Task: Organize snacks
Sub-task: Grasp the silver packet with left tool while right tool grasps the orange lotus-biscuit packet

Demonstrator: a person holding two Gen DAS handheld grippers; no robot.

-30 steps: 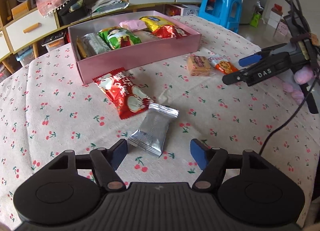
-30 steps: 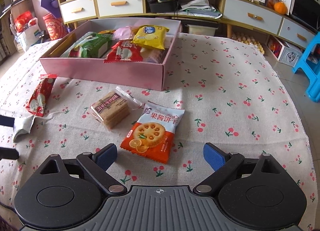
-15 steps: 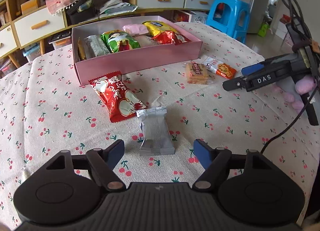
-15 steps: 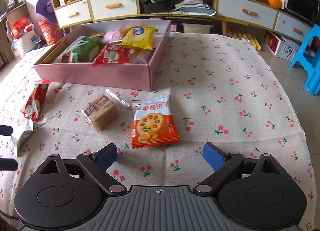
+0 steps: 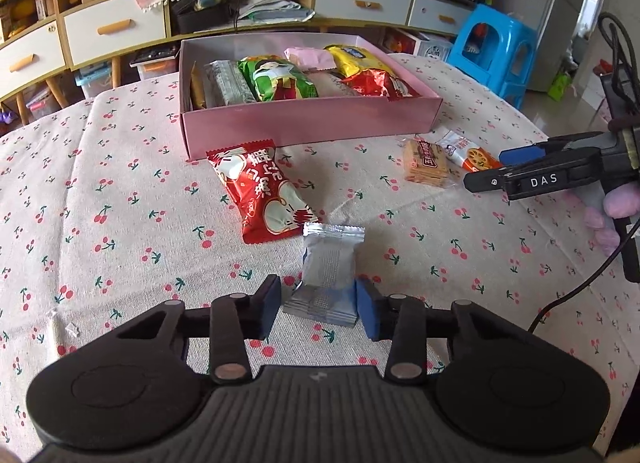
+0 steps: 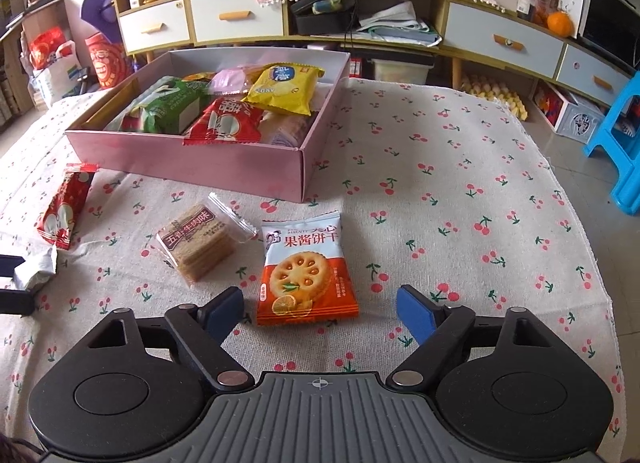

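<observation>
Silver snack packet (image 5: 326,275) between left gripper (image 5: 318,309) pads; right gripper (image 6: 318,309) spread.

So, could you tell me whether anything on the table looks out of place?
Four snacks lie outside the pink box: silver packet, red packet, clear cracker pack and orange biscuit packet.

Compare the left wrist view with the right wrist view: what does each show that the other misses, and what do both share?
Left wrist view only: the left claw closing around the silver foil packet, one pad touching; a blue plastic stool.

Right wrist view only: the right claw open, just short of the orange biscuit packet.

Both: the pink cardboard box of snacks, the red rice-cracker bag, the clear-wrapped cracker stack.
</observation>
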